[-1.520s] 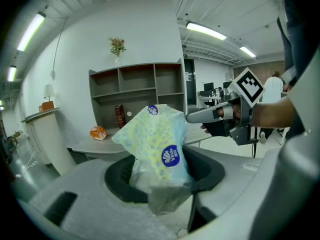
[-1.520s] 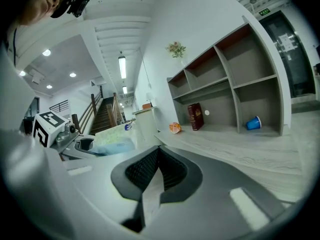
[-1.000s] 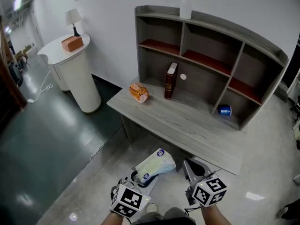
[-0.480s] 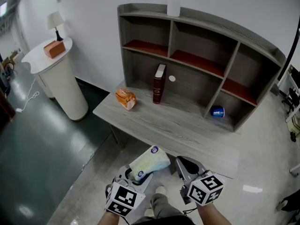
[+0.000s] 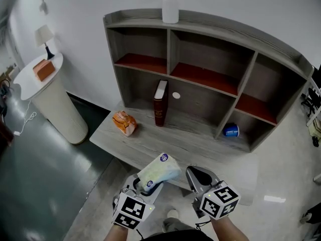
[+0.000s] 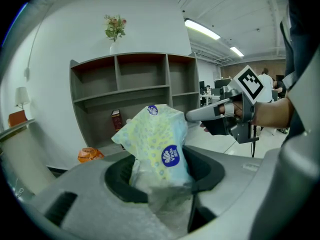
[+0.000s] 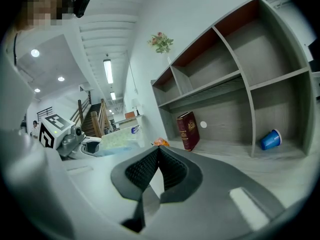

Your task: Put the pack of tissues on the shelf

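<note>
A pale yellow-green pack of tissues (image 5: 157,171) (image 6: 157,140) with blue round labels sticks out of my left gripper (image 5: 146,184) (image 6: 159,174), whose jaws are shut on its lower end. It hangs just over the front edge of the grey desk (image 5: 195,149). The grey shelf unit (image 5: 210,34) with red-lined compartments stands at the back of the desk. My right gripper (image 5: 197,177) (image 7: 157,171) is beside the left one at the desk's front edge, jaws shut with nothing between them. In the right gripper view the pack (image 7: 120,140) shows at the left.
On the desk stand a dark red book (image 5: 160,103), an orange packet (image 5: 123,122) and a blue cup (image 5: 230,130) lying in the lower right compartment. A white vase (image 5: 170,6) tops the shelf. A white round stand (image 5: 47,99) with a lamp and an orange box is at the left.
The desk and shelf have come closer and shifted left in the head view. Both grippers have advanced, and the pack now reaches over the desk's front edge.
</note>
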{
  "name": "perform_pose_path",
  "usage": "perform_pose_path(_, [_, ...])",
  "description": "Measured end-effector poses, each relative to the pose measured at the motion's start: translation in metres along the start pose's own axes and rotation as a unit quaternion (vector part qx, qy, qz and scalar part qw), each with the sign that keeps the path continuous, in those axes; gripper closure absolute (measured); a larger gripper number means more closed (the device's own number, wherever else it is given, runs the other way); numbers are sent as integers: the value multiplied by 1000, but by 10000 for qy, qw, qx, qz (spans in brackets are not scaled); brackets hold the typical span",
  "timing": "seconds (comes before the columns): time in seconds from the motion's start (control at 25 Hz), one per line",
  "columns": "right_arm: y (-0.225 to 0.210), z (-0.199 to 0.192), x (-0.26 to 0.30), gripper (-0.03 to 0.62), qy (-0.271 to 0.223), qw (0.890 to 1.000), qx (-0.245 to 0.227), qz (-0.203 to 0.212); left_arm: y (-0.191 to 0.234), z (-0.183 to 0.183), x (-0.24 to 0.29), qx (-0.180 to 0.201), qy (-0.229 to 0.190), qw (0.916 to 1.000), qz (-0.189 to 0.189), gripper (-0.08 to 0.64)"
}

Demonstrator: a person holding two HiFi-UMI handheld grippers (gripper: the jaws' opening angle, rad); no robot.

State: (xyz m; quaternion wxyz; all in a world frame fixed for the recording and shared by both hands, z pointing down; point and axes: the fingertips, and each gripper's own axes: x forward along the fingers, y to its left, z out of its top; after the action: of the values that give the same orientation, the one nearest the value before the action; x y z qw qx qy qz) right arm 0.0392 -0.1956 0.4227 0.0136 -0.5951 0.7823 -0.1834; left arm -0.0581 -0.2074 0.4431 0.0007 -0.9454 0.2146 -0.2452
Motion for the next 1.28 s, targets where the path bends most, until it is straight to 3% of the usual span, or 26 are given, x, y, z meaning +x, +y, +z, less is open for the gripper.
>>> perform_pose_path(0.68, [-75,67,9,591,-454,9980,-70,-440,27,96,88,689,-395,9952,-564,364])
perform_pose_path(1.28, [-108,133,47,591,-643,9933,-53,-954,71,168,140,1546,-485,9762,-1440,364])
